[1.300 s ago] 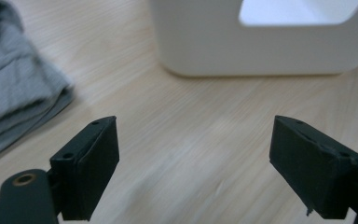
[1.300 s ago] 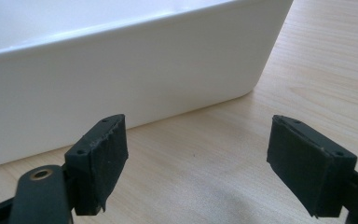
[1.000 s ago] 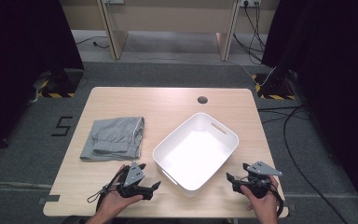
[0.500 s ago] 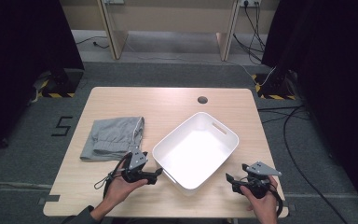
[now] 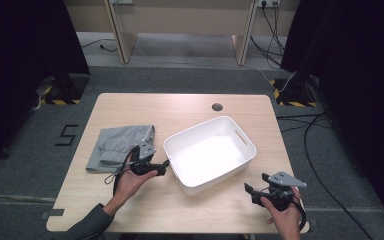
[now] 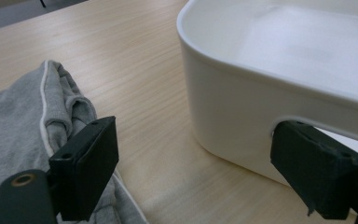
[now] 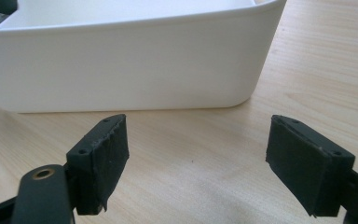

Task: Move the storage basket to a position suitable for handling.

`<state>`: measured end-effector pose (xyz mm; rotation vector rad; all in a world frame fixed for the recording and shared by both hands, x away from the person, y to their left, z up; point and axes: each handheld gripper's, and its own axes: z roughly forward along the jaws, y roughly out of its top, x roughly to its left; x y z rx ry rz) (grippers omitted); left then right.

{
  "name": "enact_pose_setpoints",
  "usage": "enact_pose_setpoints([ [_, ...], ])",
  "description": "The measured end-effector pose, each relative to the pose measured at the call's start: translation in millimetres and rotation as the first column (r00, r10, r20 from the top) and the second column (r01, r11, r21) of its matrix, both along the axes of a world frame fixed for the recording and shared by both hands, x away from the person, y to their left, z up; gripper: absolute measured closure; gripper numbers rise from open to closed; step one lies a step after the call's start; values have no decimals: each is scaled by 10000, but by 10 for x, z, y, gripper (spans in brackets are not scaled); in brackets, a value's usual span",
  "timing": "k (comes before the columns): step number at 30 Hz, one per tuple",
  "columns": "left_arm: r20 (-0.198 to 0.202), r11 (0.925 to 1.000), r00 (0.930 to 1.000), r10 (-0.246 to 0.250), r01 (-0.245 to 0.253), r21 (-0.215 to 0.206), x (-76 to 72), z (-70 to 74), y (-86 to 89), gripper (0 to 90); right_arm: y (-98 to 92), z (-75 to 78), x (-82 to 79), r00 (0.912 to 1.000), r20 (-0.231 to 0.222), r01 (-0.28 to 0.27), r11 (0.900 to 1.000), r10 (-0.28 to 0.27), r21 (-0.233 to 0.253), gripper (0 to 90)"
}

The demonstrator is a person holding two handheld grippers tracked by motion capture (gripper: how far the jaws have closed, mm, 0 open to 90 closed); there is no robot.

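Note:
A white plastic bin [image 5: 240, 145] stands empty at the middle of the table, turned at an angle. A folded grey garment [image 5: 115, 145] lies to its left. My left gripper [image 5: 155, 165] is open between the two, just off the bin's left corner; in the left gripper view, one jaw sits over the garment's white-piped edge [image 6: 51, 116] and the other against the bin wall [image 6: 233, 107] by its handle slot. My right gripper [image 5: 252, 192] is open near the front right table edge, jaws pointing at the bin's long side [image 7: 121, 60], with bare wood between them.
The light wooden table [image 5: 180, 210] has a round cable hole [image 5: 217, 107] at the back. Grey floor surrounds it, with cables at the right and a number marking at the left. Dark curtains hang on both sides.
My left gripper has moved forward and to the right, from near the front edge to the gap between garment and bin. The right gripper has stayed in place.

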<state>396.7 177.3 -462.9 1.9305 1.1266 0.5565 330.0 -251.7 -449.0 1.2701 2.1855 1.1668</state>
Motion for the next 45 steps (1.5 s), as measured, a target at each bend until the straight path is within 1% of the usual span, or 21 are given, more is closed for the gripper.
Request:
enact_pose_setpoints([
  [4,-110,9993,9994,-325,323,-168,-132,0,1,162,-4,24,8,10000,12,-18,10000,18,71,217],
  [5,-230,9977,9981,-573,564,-376,-239,-3,4,162,-5,38,28,10000,74,-24,10000,24,65,217],
  [6,-230,9977,9981,-573,564,-376,-239,-3,4,162,-5,38,28,10000,74,-24,10000,24,65,217],
  [9,-243,9922,9933,-1130,1115,-557,-467,-5,-46,166,19,79,100,9998,210,21,9994,-28,334,220],
  [10,-243,9922,9933,-1130,1115,-557,-467,-5,-46,167,19,79,100,9998,210,21,9994,-28,334,220],
  [12,-76,9855,9865,-1639,1634,-460,-635,18,-146,167,38,143,193,9991,425,31,9983,-56,584,221],
  [13,-76,9855,9865,-1639,1634,-460,-635,18,-146,167,38,143,193,9991,425,31,9983,-56,584,221],
  [16,-21,9760,9770,-2132,2129,-457,-769,0,-299,168,48,261,353,9974,686,161,9969,-214,765,211],
  [18,-22,9728,9737,-2277,2274,-450,-792,-11,-337,168,53,279,397,9975,635,253,9966,-304,788,206],
  [19,-31,9698,9707,-2403,2399,-436,-816,-26,-381,167,50,297,504,9968,595,488,9955,-537,809,188],
  [21,33,9666,9675,-2527,2526,-428,-819,-59,-462,164,44,267,606,9979,400,456,9936,-500,1036,175],
  [24,80,9677,9684,-2491,2492,-366,-791,-73,-482,164,46,209,700,9994,99,320,9903,-336,1356,167],
  [25,19,9686,9699,-2437,2434,-511,-763,-88,-483,150,51,156,777,9996,-66,285,9882,-278,1508,167],
  [28,-102,9657,9678,-2514,2501,-690,-741,-100,-477,146,64,123,824,9997,-202,183,9852,-150,1703,175],
  [29,-89,9666,9690,-2471,2458,-721,-731,-106,-472,145,101,90,853,9995,-309,-18,9816,78,1908,168],
  [31,-58,9680,9702,-2423,2414,-681,-724,-105,-463,146,121,81,854,9994,-326,-14,9818,77,1899,152],
  [32,9,9714,9731,-2304,2300,-591,-713,-103,-445,146,142,78,849,9996,-289,38,9831,15,1830,150],
  [33,63,9741,9755,-2197,2198,-525,-701,-98,-417,147,176,103,810,9987,-466,267,9840,-188,1761,149],
  [39,247,9848,9867,-1606,1619,-625,-630,-71,-276,152,259,126,745,9981,-533,394,9816,-299,1870,138],
  [41,348,9891,9912,-1280,1301,-684,-593,-62,-213,168,310,148,708,9979,-642,210,9799,-84,1986,137],
  [45,337,9911,9945,-988,1014,-859,-536,-49,-136,190,369,166,666,9978,-538,-251,9765,375,2140,156],
])
